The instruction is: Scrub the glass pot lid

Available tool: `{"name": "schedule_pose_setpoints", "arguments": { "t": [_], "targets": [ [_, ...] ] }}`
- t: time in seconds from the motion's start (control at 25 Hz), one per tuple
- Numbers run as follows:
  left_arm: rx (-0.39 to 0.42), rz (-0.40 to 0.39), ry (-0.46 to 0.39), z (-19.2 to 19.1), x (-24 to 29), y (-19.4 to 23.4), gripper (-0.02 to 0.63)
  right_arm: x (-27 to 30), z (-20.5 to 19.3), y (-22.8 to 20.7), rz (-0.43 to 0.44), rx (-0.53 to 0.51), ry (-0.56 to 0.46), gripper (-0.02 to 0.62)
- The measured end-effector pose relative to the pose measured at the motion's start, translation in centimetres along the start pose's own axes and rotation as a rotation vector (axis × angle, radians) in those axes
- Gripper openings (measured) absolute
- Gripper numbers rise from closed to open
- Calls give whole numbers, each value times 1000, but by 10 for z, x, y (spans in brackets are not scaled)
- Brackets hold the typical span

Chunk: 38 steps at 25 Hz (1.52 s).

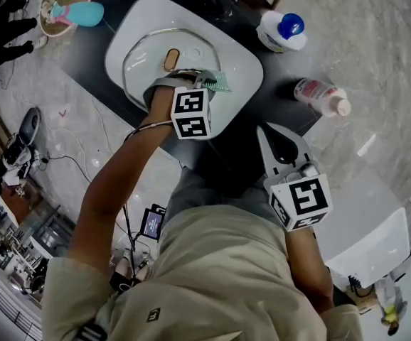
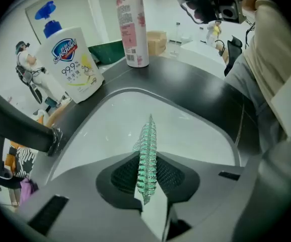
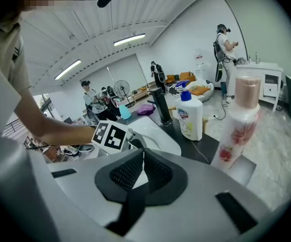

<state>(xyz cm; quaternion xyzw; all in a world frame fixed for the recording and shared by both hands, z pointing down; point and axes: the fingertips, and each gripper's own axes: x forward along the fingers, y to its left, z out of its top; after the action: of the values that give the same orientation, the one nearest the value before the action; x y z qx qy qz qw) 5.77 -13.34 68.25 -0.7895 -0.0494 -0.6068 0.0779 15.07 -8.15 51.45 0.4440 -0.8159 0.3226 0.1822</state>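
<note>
The glass pot lid point(image 1: 156, 55) lies in the white sink basin point(image 1: 241, 62), its tan knob point(image 1: 171, 59) facing up. My left gripper point(image 1: 203, 77) reaches over the lid's near edge and is shut on a green mesh scrubber point(image 1: 220, 83). In the left gripper view the scrubber point(image 2: 146, 155) stands edge-on between the jaws, above the white basin point(image 2: 196, 130); I cannot make out the lid there. My right gripper point(image 1: 264, 131) hovers over the black counter point(image 1: 276, 105), right of the basin, shut with nothing in it point(image 3: 143, 158).
A white soap bottle with a blue pump point(image 1: 282, 31) and a pink bottle point(image 1: 321, 96) stand on the counter to the right of the basin. A black faucet point(image 2: 19, 125) rises at the basin's far side. People stand in the background of the right gripper view.
</note>
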Motion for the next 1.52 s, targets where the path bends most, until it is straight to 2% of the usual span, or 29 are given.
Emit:
{"name": "schedule_pose_setpoints", "arguments": {
  "t": [0.24,0.6,0.92,1.28,1.44,1.52],
  "targets": [
    [64,-13,61,0,15,23,85,-5,-5,-15,-15,24,1,26],
    [110,-61,141,-13,30,52,84,-8,-11,-27,-19,45,6,26],
    [7,-75,177,-41,25,87,84,-11,-14,-35,-29,53,8,26],
    [-157,-37,186,-93,-2,113,84,-7,-12,-31,-26,43,13,26],
    [-198,11,193,-117,-19,120,84,-2,-8,-22,-16,28,14,26],
    [-225,0,196,-129,-24,114,84,0,-6,-18,-12,22,16,26]
  ]
}}
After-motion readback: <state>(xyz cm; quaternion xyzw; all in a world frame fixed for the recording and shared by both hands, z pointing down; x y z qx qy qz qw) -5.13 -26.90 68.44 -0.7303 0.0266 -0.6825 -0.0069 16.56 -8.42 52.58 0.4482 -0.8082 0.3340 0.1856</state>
